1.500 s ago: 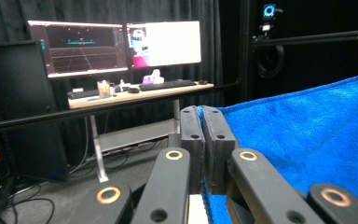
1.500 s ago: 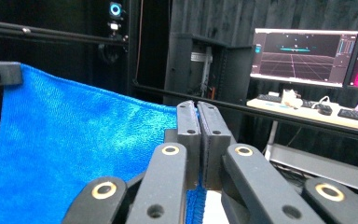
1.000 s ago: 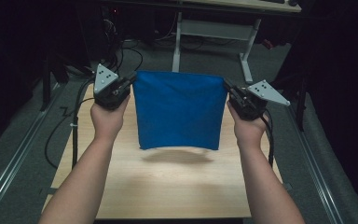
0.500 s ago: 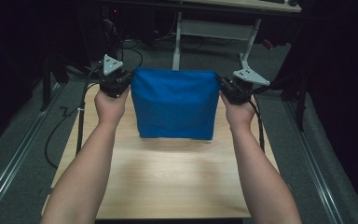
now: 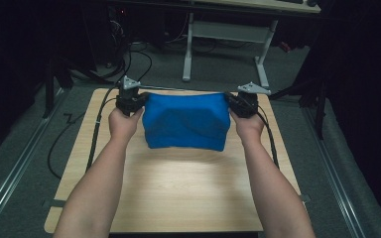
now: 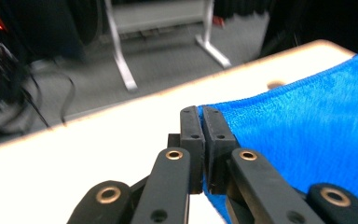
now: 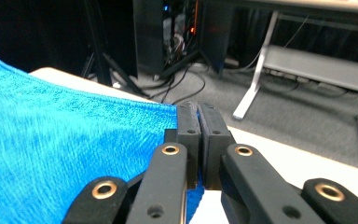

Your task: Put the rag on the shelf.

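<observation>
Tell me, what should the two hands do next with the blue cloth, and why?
Probably lower it a bit more until it lies flat on the table. The left gripper and right gripper each pinch a top corner of the blue cloth, stretched between them. Its lower edge seems to be at the wood already, while the top is held up.

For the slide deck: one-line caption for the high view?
Left gripper and right gripper each clamp a top corner of a blue towel over the wooden table.
</observation>
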The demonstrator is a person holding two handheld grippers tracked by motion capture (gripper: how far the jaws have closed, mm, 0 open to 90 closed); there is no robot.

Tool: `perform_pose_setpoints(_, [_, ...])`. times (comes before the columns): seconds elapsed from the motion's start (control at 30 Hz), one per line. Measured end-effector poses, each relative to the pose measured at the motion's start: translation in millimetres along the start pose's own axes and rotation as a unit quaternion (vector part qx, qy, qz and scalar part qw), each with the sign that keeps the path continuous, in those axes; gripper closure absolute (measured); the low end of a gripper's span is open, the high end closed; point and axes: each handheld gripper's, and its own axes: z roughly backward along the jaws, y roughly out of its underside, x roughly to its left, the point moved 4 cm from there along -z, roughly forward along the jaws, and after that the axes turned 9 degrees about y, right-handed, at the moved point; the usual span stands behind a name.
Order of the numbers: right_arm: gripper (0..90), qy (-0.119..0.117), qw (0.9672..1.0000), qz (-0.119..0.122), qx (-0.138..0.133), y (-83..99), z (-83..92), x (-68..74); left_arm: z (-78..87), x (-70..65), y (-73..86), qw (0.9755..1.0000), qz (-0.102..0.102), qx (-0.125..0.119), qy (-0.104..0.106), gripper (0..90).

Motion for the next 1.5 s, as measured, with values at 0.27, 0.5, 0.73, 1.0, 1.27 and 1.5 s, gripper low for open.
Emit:
perform_pose_setpoints(0.27, [89.0, -0.016, 0.9997, -0.005, 0.020, 34.8, -2.6, 6.6, -6.0, -10.9, 34.2, 0.9995, 0.010, 0.004, 0.029, 88.4])
perform_pose_setpoints(0.5, [89.0, -0.024, 0.9992, 0.005, 0.033, 51.2, -1.6, 17.8, -8.3, -18.9, 50.7, 0.9991, 0.010, 0.010, 0.041, 88.4])
perform_pose_setpoints(0.73, [88.9, -0.029, 0.9988, 0.011, 0.039, 61.7, -3.6, 25.7, -13.1, -23.4, 64.6, 0.9985, 0.013, 0.016, 0.051, 88.4])
perform_pose_setpoints(1.0, [88.9, -0.030, 0.9979, 0.012, 0.055, 76.2, -6.1, 26.7, -18.9, -26.5, 79.7, 0.9979, 0.016, 0.033, 0.054, 88.4])
perform_pose_setpoints(1.27, [88.8, -0.027, 0.9976, 0.007, 0.064, 87.1, -5.9, 23.9, -20.7, -29.5, 86.4, 0.9974, 0.022, 0.033, 0.060, 88.1])
perform_pose_setpoints(1.5, [84.8, -0.025, 0.9975, 0.009, 0.065, 88.1, -4.2, 23.8, -17.6, -28.1, 86.9, 0.9969, 0.035, 0.028, 0.065, 83.3])
